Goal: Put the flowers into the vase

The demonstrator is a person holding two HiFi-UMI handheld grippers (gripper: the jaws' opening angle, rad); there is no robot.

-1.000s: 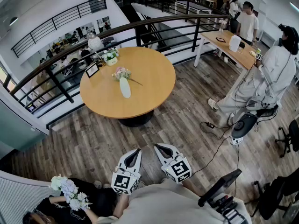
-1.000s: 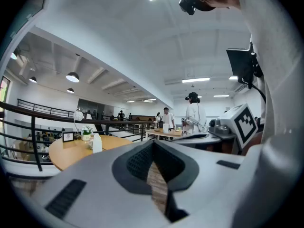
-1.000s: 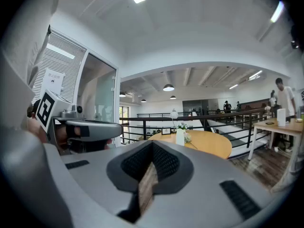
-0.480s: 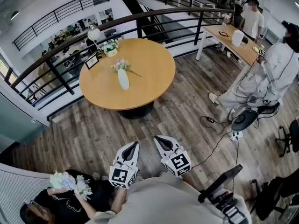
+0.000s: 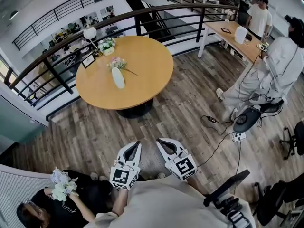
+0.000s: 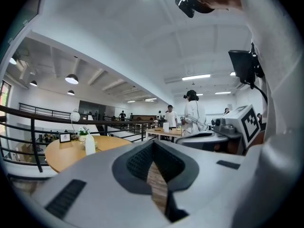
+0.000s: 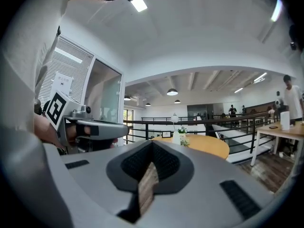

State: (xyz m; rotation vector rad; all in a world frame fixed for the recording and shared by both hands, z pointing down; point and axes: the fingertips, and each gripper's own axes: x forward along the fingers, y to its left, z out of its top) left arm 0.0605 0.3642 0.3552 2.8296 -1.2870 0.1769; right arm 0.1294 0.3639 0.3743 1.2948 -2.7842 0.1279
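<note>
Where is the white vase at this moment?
Head view, upper left: the white vase stands on the round wooden table, left of its middle, pink flowers beside it.

No legible text or signs anywhere.

White vase (image 5: 118, 78), seemingly pink flowers (image 5: 116, 63)
</note>
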